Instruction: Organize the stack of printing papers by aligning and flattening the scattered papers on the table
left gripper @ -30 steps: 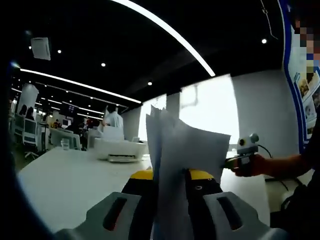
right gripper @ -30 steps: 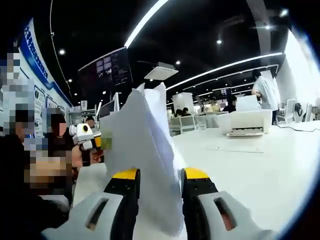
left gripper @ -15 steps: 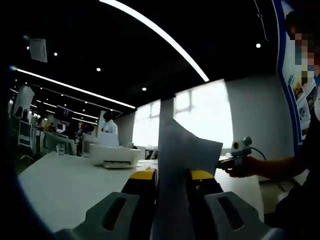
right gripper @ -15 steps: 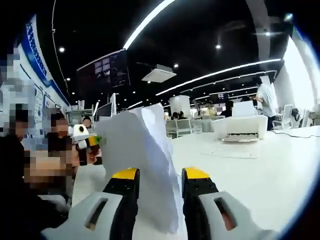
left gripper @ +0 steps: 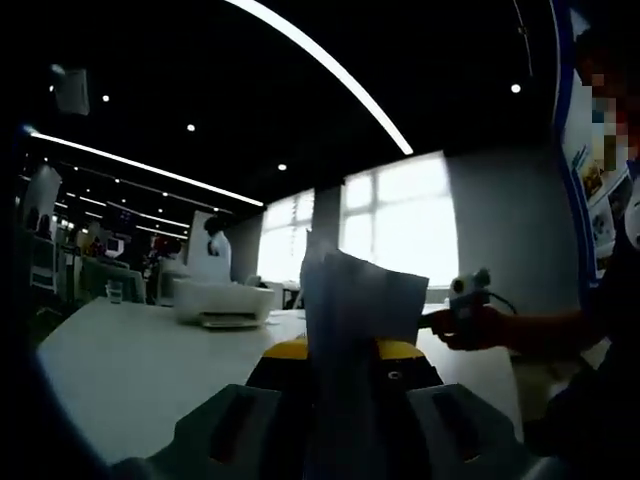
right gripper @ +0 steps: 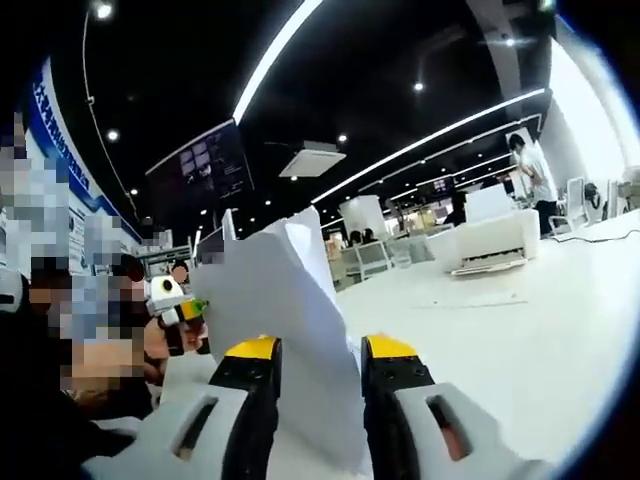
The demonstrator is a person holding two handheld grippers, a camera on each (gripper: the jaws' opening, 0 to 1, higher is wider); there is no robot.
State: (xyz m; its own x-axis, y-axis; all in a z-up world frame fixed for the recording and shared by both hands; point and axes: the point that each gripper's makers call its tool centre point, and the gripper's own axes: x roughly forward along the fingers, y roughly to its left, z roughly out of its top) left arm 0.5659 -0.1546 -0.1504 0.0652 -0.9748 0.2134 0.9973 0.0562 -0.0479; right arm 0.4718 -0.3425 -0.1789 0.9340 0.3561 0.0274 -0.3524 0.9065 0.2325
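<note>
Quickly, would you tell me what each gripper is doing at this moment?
Left gripper: shut on the stack of papers, held upright.
Right gripper: shut on the same stack of papers.

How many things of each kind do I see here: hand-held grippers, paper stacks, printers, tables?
Hand-held grippers: 2, left hand-held gripper and right hand-held gripper
Paper stacks: 1, the paper stack, held upright between both
Printers: 1, the printer
Tables: 1, the white table
Total: 5
</note>
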